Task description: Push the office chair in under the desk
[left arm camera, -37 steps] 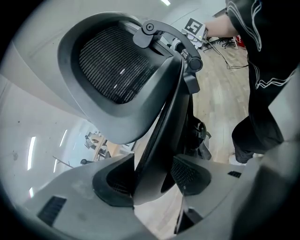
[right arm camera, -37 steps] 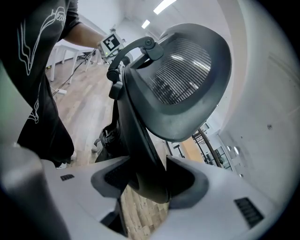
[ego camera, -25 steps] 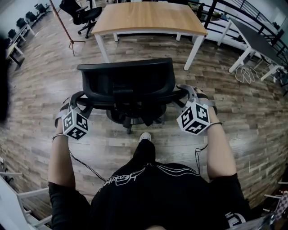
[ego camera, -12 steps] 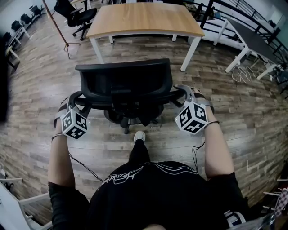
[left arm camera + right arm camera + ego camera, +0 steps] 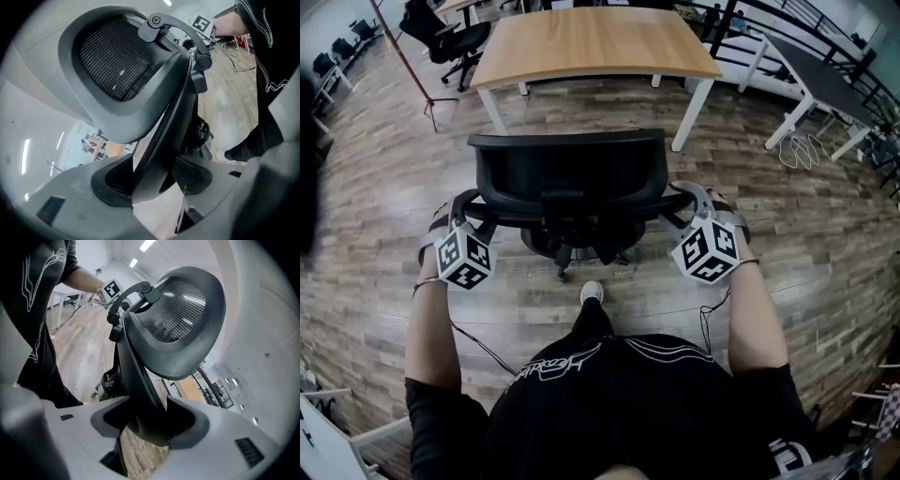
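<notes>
Left gripper (image 5: 151, 182) and right gripper (image 5: 146, 422) fingers clamped on office chair (image 5: 567, 173) frame, seat hidden beneath backrest.

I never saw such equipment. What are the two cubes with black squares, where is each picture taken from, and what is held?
There is no robot: a person holds a two-jaw gripper in each hand, and the cubes are parts of them. The head view looks down from the person's head: left gripper, right gripper, a black chair between them, a wooden desk beyond. The two gripper views come from cameras riding on the grippers, looking along the jaws. Both grippers are shut on the chair's back frame, one at each side. The chair stands apart from the desk, not yet under it.
</notes>
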